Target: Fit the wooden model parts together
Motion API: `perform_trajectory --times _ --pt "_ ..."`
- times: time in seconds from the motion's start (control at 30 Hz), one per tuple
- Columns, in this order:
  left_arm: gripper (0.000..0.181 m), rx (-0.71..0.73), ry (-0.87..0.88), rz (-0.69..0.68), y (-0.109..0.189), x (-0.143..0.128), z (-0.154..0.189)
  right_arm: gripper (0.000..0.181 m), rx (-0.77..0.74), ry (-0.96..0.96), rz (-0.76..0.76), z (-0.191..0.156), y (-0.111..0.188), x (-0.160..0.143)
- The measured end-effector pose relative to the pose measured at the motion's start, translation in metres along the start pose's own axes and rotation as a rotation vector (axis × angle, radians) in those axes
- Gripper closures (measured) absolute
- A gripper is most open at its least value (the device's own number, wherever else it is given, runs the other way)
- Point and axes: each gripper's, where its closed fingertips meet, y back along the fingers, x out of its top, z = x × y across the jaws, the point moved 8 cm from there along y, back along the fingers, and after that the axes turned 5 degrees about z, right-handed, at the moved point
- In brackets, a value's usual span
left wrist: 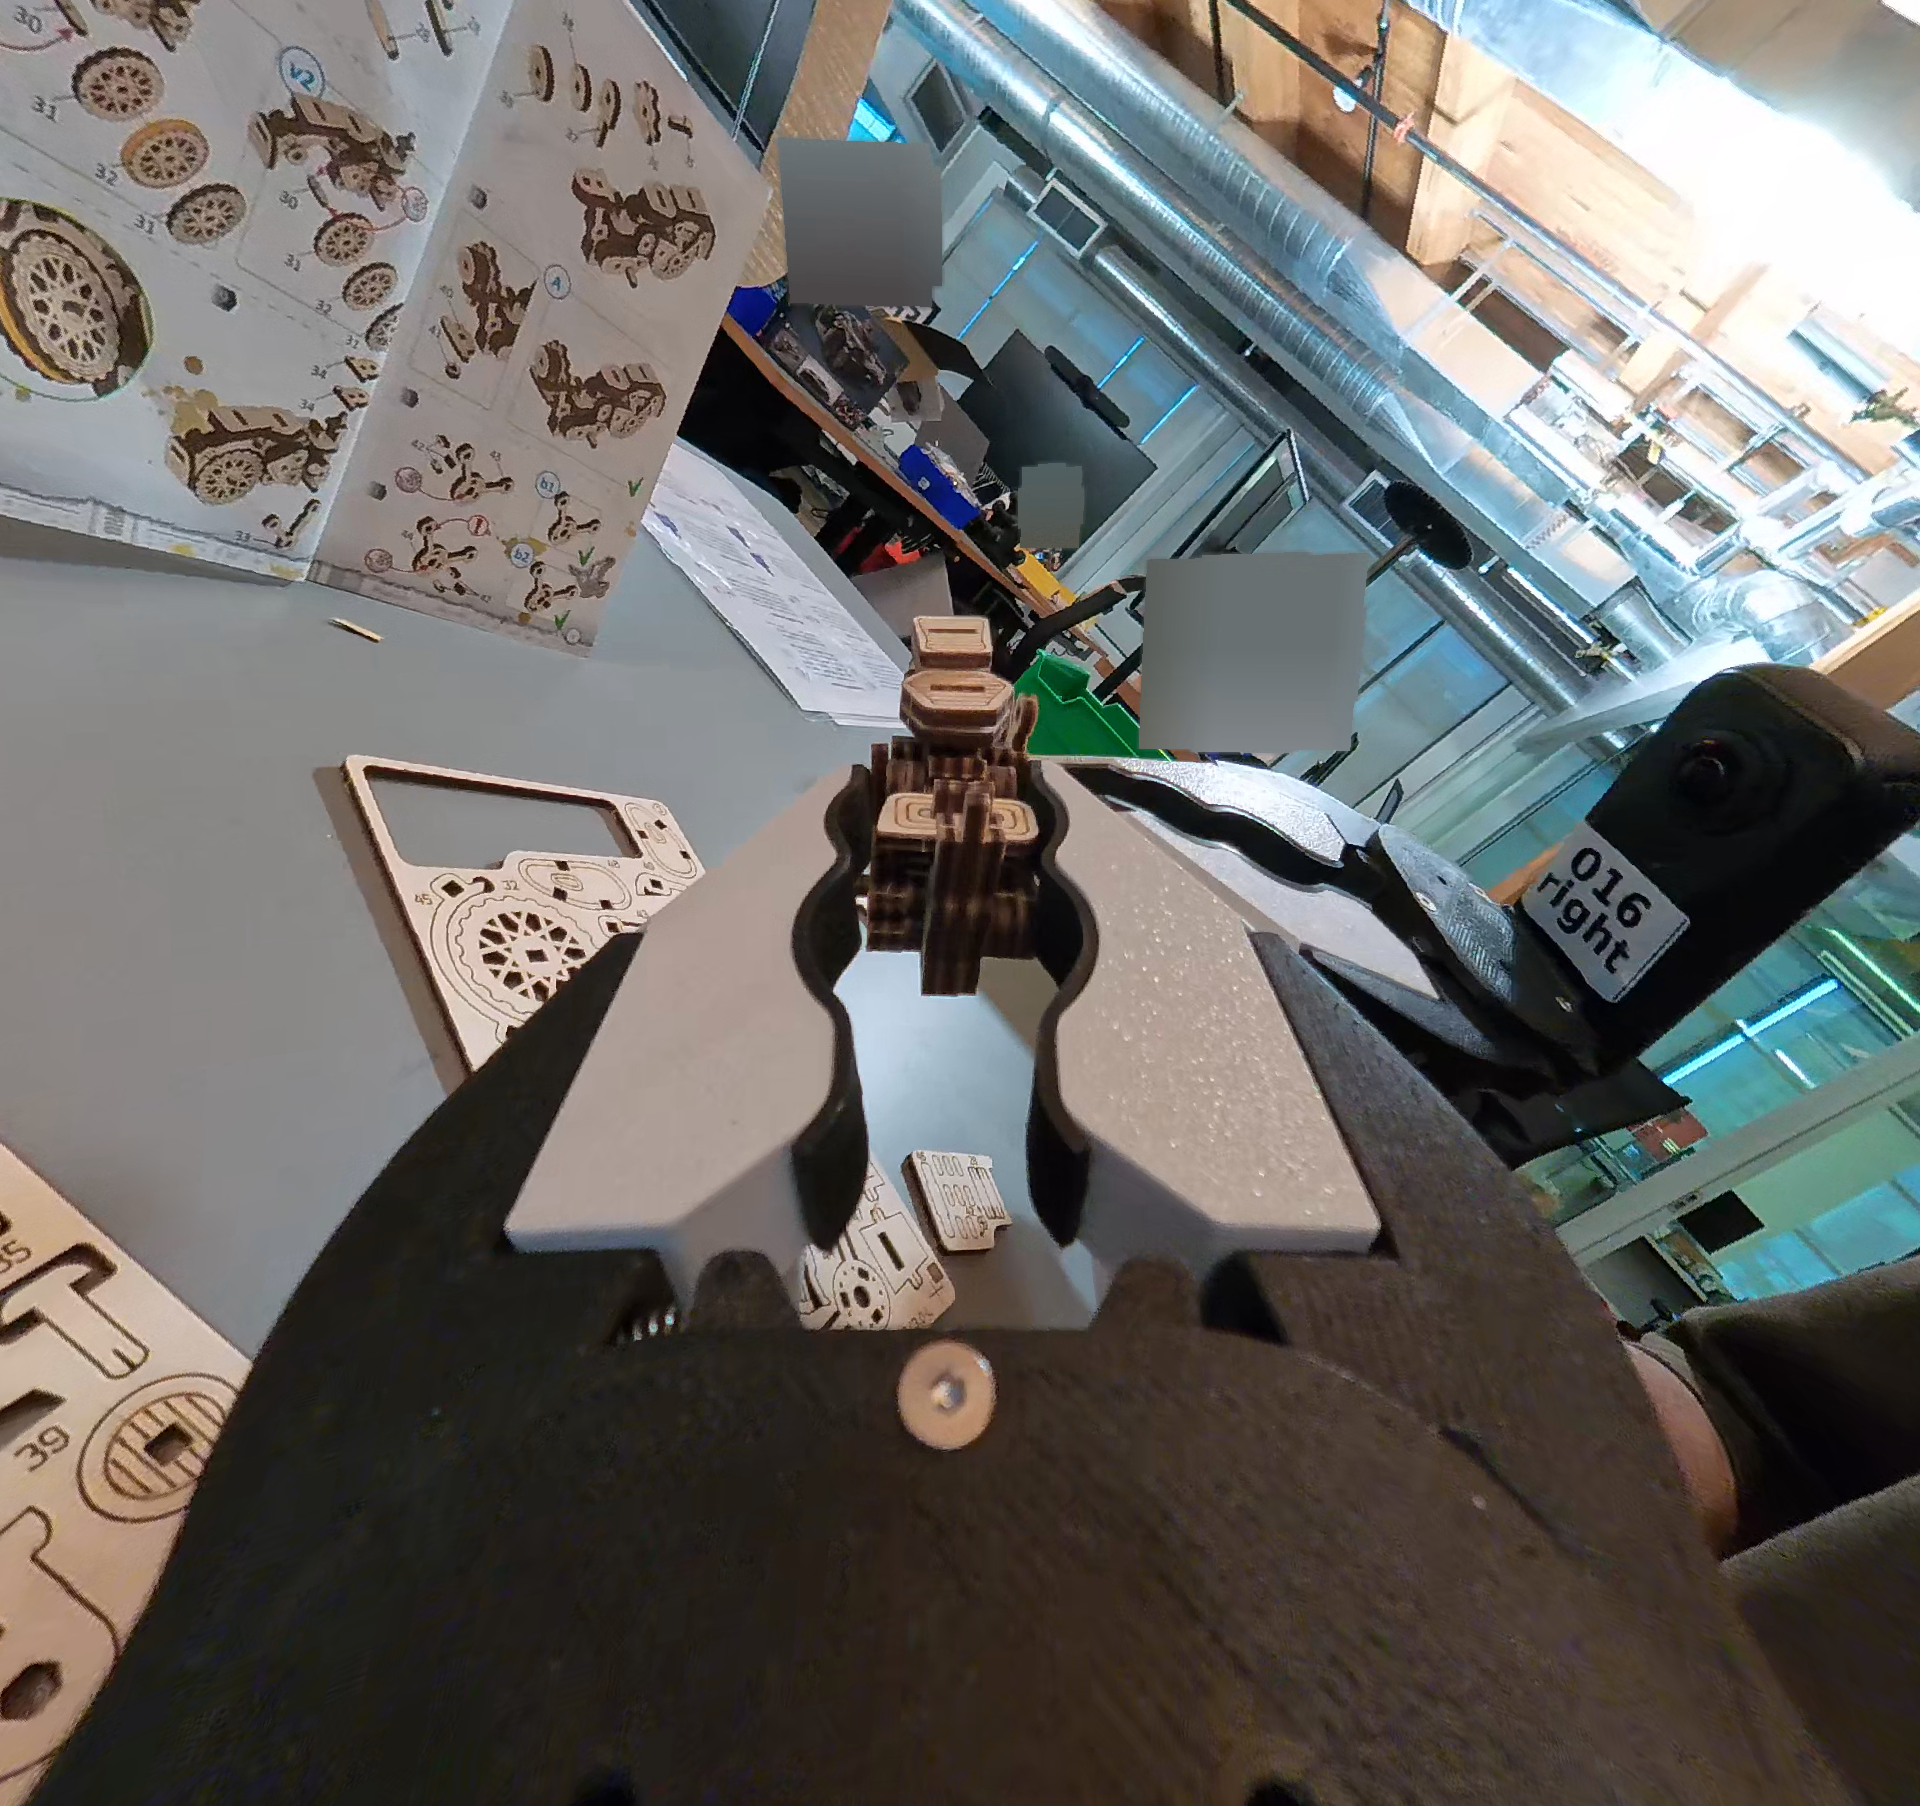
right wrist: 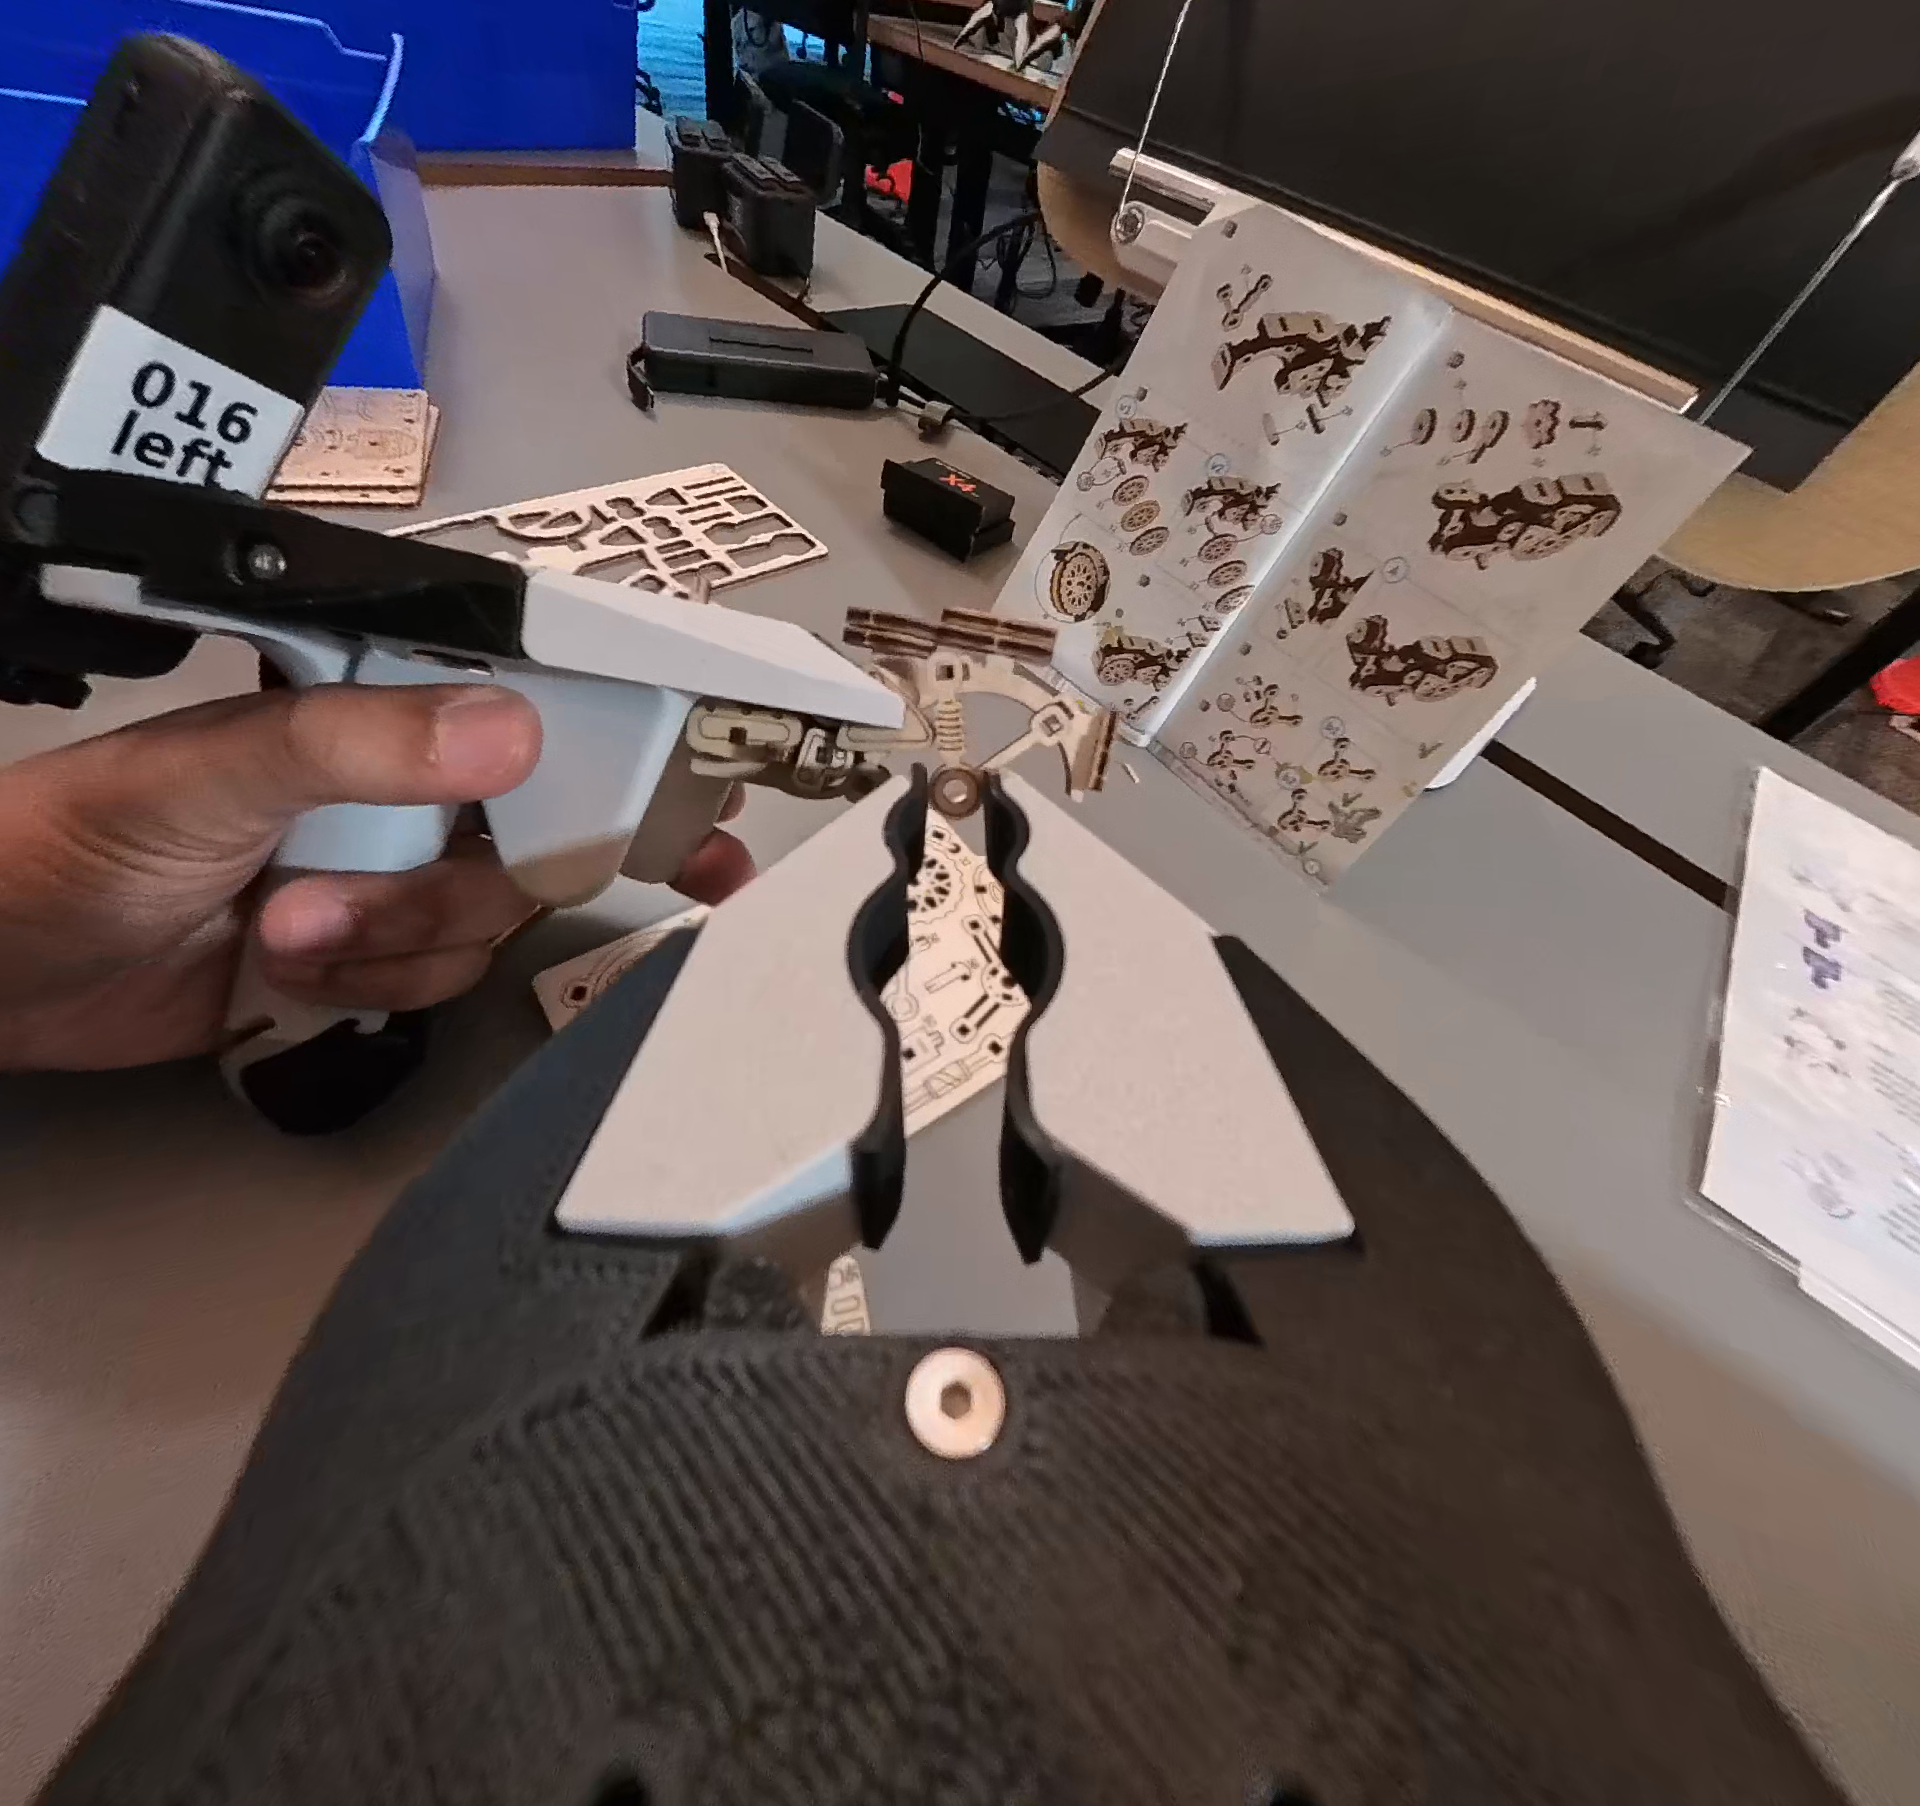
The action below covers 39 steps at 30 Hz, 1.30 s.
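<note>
My left gripper (left wrist: 945,821) is shut on a partly built wooden model (left wrist: 951,883) of layered dark-edged plywood and holds it above the grey table (left wrist: 208,821). In the right wrist view the model (right wrist: 977,696) shows a curved arm, a spring shape and stacked blocks on top, held by the left gripper (right wrist: 873,728) in a person's hand (right wrist: 260,852). My right gripper (right wrist: 954,788) is shut on a small wooden ring (right wrist: 954,788), right below the model and close to it. I cannot tell whether they touch.
A folded instruction sheet (right wrist: 1351,551) stands upright on the table, also in the left wrist view (left wrist: 364,250). Flat plywood part sheets (left wrist: 520,883) (right wrist: 623,530) and a small loose piece (left wrist: 961,1200) lie below. Blue bins (right wrist: 312,42), black boxes (right wrist: 758,359) and a laminated page (right wrist: 1849,1029) lie around. Left and right tips are no more than a few centimetres apart.
</note>
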Motion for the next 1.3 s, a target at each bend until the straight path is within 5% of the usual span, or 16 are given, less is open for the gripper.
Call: perform_trajectory --times 1.3 --pt "0.156 0.000 -0.080 -0.022 -0.0005 -0.0011 0.0019 0.173 0.034 -0.004 -0.027 0.0056 -0.0011 -0.0026"
